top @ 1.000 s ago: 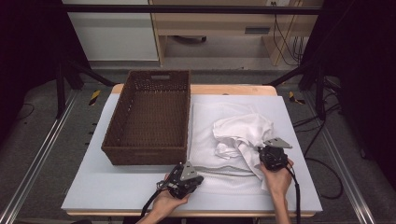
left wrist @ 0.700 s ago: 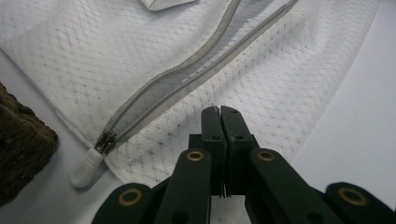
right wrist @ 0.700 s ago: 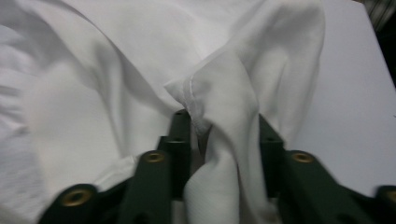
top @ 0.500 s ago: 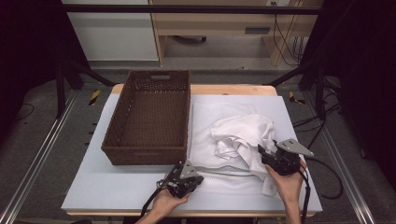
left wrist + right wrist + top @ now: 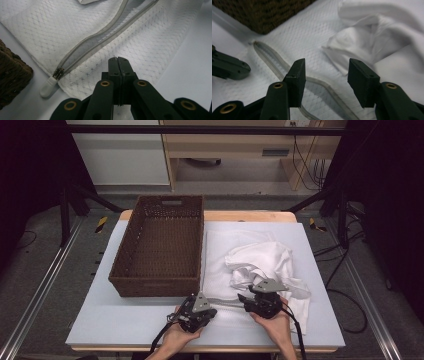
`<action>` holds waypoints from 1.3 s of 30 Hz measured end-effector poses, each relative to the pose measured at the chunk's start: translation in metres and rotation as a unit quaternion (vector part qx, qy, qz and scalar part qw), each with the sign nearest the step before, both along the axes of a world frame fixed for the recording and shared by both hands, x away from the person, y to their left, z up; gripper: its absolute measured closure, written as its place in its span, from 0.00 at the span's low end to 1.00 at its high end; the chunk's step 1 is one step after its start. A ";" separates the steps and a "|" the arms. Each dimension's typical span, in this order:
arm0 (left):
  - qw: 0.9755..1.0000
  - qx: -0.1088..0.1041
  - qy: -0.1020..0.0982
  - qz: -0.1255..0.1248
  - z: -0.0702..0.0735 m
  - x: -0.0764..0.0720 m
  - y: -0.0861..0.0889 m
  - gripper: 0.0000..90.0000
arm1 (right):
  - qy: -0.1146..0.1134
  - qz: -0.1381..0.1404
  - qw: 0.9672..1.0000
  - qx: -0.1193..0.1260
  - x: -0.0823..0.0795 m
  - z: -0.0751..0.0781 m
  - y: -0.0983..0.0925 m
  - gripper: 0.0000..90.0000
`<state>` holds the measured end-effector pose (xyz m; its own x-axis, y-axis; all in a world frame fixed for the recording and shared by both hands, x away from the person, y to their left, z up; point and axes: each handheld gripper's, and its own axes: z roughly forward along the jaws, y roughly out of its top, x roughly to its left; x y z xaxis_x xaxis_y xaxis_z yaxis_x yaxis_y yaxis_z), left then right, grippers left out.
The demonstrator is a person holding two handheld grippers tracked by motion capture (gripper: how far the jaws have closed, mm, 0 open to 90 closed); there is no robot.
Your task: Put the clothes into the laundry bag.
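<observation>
A white mesh bag (image 5: pixel 220 265) lies flat beside the basket, its zipper (image 5: pixel 100 40) partly undone and the white pull (image 5: pixel 48 83) at the basket end. A crumpled white garment (image 5: pixel 265 260) rests on the bag's right half. My left gripper (image 5: pixel 212 311) is shut, its tips (image 5: pixel 117 60) down on the mesh just below the zipper. No fabric shows between them. My right gripper (image 5: pixel 242 299) hovers open over the zipper's gaping edge (image 5: pixel 274 65). Its jaws (image 5: pixel 325 70) have just been closing a little, with nothing between them. The garment (image 5: pixel 374 32) lies beyond them.
A brown wicker basket (image 5: pixel 152 287) stands empty on the left half of the pale mat, its corner (image 5: pixel 12 75) close to the zipper pull. The table's front edge runs just behind both hands. Bare mat (image 5: pixel 110 320) lies left of the left hand.
My right gripper has opened and moved left, from the garment's right side to the zipper in front of the left gripper. The left gripper has stayed put and shut.
</observation>
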<state>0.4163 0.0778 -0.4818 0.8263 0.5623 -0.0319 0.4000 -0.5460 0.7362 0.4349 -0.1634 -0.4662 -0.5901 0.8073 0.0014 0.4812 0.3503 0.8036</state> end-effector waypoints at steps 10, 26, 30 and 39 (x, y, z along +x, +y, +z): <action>1.000 0.000 0.004 -0.002 0.001 0.001 0.000 0.98 | 0.011 -0.017 0.999 -0.050 0.005 -0.016 -0.002 0.97; 0.996 0.007 -0.091 0.000 0.050 0.028 -0.046 0.69 | -0.022 -0.037 0.999 0.029 0.005 0.010 -0.024 0.98; 0.997 0.005 -0.075 -0.002 0.047 0.047 -0.062 0.64 | -0.028 -0.034 0.998 0.034 0.004 0.011 -0.027 0.98; 0.998 0.004 -0.056 -0.030 0.040 0.062 -0.073 0.89 | -0.025 -0.029 0.998 0.040 0.003 0.010 -0.028 0.98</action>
<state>0.4786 0.0046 -0.4419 0.8569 0.5110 0.0675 0.2812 -0.5732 0.7697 0.4377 -0.1913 -0.4563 -0.5433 0.8386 0.0395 0.4581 0.2567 0.8510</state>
